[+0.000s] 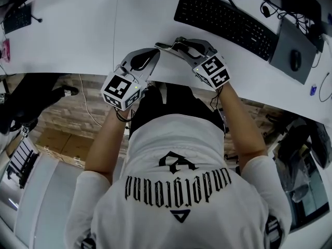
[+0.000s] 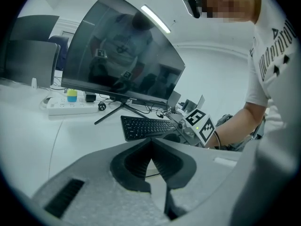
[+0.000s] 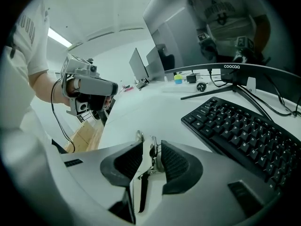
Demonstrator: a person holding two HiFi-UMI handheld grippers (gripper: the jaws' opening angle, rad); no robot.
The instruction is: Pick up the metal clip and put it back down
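The metal clip (image 3: pixel 151 155) is a small silver wire clip pinched upright between the dark pads of my right gripper (image 3: pixel 148 149), which is shut on it. In the head view the right gripper (image 1: pixel 175 44) is over the white desk's near edge, and the clip (image 1: pixel 162 46) pokes out of its tip toward the left. My left gripper (image 1: pixel 154 52) hovers just to the left of it. Its jaws (image 2: pixel 151 144) meet at the tip with nothing between them. The two grippers' tips are close but apart.
A black keyboard (image 1: pixel 225 21) lies right of the right gripper, with a mouse (image 1: pixel 295 59) on a grey pad further right. A dark monitor (image 2: pixel 122 55) on a stand and a white power strip (image 2: pixel 66 108) are at the back. Bare white desk (image 1: pixel 78 35) stretches left.
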